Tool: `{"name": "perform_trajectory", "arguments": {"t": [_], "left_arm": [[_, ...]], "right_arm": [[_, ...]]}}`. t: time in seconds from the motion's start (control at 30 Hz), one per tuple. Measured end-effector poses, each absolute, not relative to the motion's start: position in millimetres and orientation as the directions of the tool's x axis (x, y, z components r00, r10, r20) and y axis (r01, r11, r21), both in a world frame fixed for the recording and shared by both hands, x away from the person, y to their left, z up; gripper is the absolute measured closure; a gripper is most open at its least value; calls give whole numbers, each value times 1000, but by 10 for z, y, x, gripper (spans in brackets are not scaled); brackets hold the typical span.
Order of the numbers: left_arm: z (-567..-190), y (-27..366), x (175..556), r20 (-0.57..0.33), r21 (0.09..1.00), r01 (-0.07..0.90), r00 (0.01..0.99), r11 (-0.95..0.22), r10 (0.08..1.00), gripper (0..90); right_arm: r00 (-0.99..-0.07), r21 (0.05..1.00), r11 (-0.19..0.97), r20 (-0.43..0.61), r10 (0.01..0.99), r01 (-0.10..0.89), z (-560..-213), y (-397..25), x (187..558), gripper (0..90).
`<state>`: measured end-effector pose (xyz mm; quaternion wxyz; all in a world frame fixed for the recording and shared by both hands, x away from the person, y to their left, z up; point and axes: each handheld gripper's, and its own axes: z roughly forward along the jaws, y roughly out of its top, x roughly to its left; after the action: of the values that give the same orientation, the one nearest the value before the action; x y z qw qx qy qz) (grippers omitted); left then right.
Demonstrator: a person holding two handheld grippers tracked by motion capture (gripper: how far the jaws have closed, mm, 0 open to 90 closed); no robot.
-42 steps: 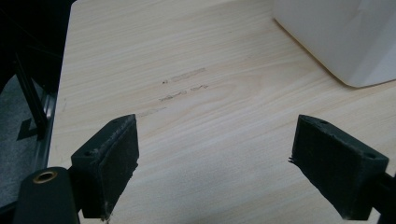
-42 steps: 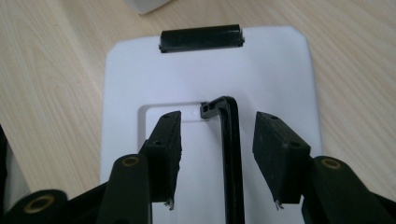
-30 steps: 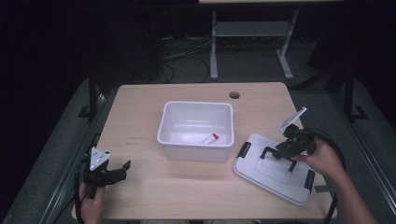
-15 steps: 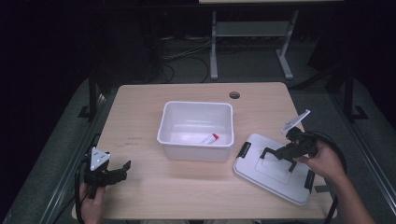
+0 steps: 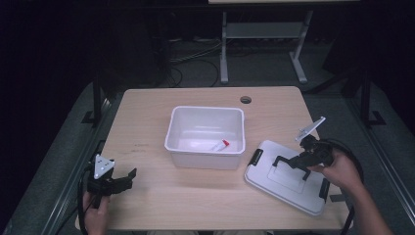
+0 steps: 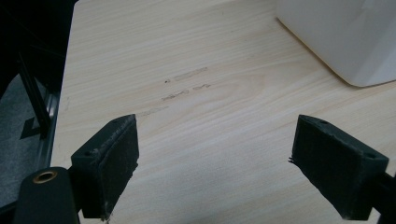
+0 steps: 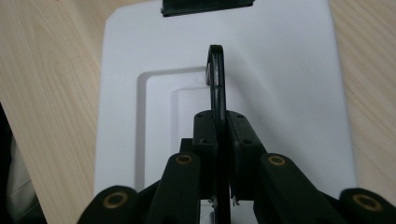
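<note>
1. Because the left gripper [image 5: 128, 176] hovers with its jaws spread wide and nothing between them, at about 8 o'clock on the table [image 5: 147, 122], it gives no support; in the left gripper view its pads [image 6: 116, 163] frame bare wood, with a corner of the white bin [image 6: 355, 42] at 1 o'clock. If the bin gets nudged, nothing braces it, and it could skid.

2. While the bin [image 5: 205, 132] sits open at the table's centre with a small red-tipped tube [image 5: 219, 145] lying in it toward 4 o'clock, a lid brought in tilted could catch the near rim and shove the bin toward 12 o'clock.

3. Since the right gripper [image 5: 293, 163] is clenched on the lid's thin black handle [image 7: 216, 79], the whole lid [image 5: 286, 178], lying at about 4 o'clock on the table just beside the bin, would hang from one narrow hoop. I judge it likely to swing or pivot on lifting, because the handle looks hinged and the grip is a thin line rather than a broad face.

4. Should the pads [image 7: 240, 140] slip along the handle, the lid could drop back onto the wood, or onto the bin's edge.

5. At the lid's end, the black latch [image 7: 208, 7] could snag the rim if it hangs loose; whether it is folded I cannot tell.
</note>
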<state>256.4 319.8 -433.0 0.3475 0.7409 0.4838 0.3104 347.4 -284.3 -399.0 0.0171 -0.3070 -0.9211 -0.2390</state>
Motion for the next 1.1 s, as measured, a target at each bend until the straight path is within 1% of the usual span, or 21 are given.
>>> {"name": "perform_trajectory", "arguments": {"t": [0.6,1.1], "left_arm": [[-4326,3204,2559,124,818,498,338,-289,933,142],[-4321,3211,2560,124,819,497,335,-287,934,142]], "right_arm": [[-824,424,716,163,542,555,-3909,-2822,3458,844],[-840,449,724,130,527,524,-3610,-2856,3404,844]]}}
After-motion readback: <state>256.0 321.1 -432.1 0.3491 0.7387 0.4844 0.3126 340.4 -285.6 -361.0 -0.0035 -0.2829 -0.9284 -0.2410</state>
